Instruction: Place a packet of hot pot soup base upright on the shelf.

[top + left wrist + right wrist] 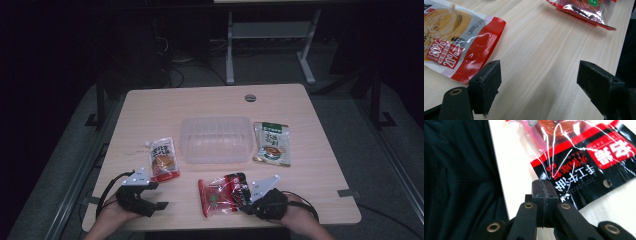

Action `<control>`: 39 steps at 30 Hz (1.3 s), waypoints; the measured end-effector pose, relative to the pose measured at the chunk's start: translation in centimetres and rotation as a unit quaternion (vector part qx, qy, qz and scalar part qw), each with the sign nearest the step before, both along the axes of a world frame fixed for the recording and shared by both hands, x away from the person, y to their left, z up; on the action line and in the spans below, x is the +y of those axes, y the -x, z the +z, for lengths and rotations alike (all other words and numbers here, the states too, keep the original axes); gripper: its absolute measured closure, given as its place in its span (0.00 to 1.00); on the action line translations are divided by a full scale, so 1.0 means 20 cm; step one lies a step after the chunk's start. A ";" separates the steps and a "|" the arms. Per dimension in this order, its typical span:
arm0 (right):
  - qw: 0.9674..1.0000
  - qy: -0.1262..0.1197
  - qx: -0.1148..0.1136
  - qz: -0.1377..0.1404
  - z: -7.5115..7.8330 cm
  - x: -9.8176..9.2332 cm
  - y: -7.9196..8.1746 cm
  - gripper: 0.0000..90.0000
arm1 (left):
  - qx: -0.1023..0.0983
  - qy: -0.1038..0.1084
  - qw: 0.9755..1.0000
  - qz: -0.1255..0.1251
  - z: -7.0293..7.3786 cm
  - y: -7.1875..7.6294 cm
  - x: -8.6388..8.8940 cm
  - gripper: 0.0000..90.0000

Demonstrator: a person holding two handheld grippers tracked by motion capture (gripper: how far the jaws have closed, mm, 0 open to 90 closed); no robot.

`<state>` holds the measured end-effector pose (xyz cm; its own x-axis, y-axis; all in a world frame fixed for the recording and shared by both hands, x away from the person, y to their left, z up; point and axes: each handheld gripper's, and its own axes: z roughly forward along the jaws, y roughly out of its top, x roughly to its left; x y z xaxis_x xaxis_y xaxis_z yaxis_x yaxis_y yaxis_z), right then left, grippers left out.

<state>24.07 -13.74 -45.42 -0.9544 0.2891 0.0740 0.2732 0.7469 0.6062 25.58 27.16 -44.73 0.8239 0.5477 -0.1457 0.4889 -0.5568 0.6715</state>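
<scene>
The right gripper (243, 199) at lower centre-right of the high view has its jaws fully closed on the black edge of the red-and-black snack packet (223, 192), which lies on the wooden table (210, 102) near its front edge. The left gripper (159, 195), at lower left, stands wide open and empty, just below the orange-and-red pouch (163, 159).

high: above, forward-down | claw views: close, low | shared: red packet (222, 194)

tub (216, 139) mid-table, packets left (163, 160), right (272, 143), front (223, 194)
</scene>
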 end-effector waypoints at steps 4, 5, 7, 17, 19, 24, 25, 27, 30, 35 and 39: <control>1.000 0.006 -0.009 -0.009 -0.01 -0.01 -0.03 1.00 | -0.002 0.000 1.000 -0.001 0.00 0.00 -0.01 0.21; 1.000 0.006 -0.009 -0.009 -0.01 -0.01 -0.03 1.00 | -0.002 0.000 1.000 -0.001 0.00 0.00 -0.01 0.21; 1.000 0.002 -0.012 -0.015 -0.01 -0.02 -0.04 1.00 | -0.006 0.004 1.000 -0.005 0.01 0.00 -0.03 0.21; 0.997 -0.048 0.012 -0.064 0.06 -0.09 -0.04 0.99 | -0.015 0.033 0.999 -0.028 0.09 0.01 -0.20 0.38; 0.996 -0.050 0.013 -0.070 0.06 -0.10 -0.05 0.98 | -0.017 0.035 0.999 -0.034 0.09 0.01 -0.24 0.45; 0.994 -0.057 0.013 -0.092 0.07 -0.13 -0.07 0.85 | -0.017 0.036 0.997 -0.059 0.11 0.00 -0.35 0.70; 0.994 -0.057 0.013 -0.092 0.07 -0.13 -0.07 0.85 | -0.017 0.036 0.997 -0.059 0.11 0.00 -0.35 0.77; 0.993 -0.058 0.011 -0.102 0.07 -0.14 -0.09 0.72 | -0.012 0.036 0.997 -0.067 0.11 0.00 -0.38 0.88; 0.992 -0.057 0.007 -0.109 0.07 -0.15 -0.09 0.64 | -0.004 0.037 0.997 -0.075 0.11 -0.01 -0.43 0.96; 0.990 -0.055 0.008 -0.128 0.07 -0.19 -0.11 0.49 | 0.002 0.028 0.995 -0.096 0.08 -0.04 -0.53 1.00; 0.988 -0.057 0.006 -0.143 0.06 -0.23 -0.13 0.45 | 0.003 0.016 0.995 -0.098 0.06 -0.05 -0.57 1.00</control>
